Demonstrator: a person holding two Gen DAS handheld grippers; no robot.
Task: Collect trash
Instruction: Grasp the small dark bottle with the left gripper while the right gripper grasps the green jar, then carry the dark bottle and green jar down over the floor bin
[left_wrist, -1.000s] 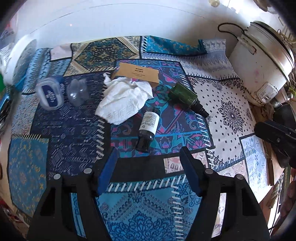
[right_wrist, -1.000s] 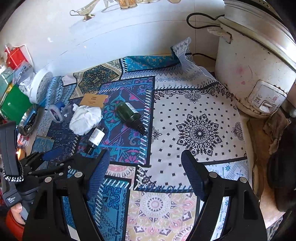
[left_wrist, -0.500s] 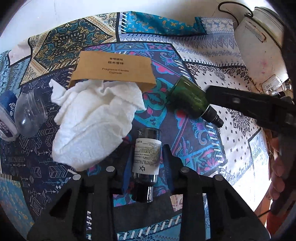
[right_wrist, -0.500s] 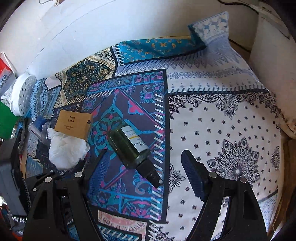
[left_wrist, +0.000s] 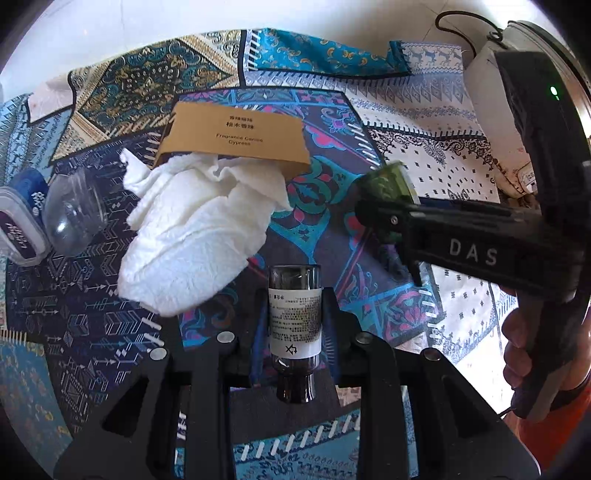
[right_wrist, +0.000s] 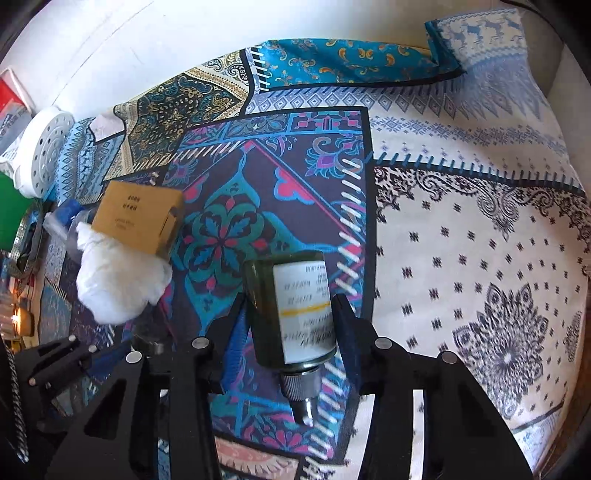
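With the left gripper (left_wrist: 294, 325) pinching the small brown bottle (left_wrist: 294, 321) and the right gripper (right_wrist: 290, 317) clamping the green bottle (right_wrist: 291, 310), either smooth round body could roll free when lifted.

Your left gripper (left_wrist: 294, 325) had little room on its left: the crumpled white tissue (left_wrist: 199, 236) lay just beside it, with the brown card sleeve (left_wrist: 236, 138) behind. On its right, your right gripper (right_wrist: 291, 314) blocked the way. To the right of that one, the patterned cloth (right_wrist: 480, 258) lay bare, probably up to the white cooker (left_wrist: 495, 110).
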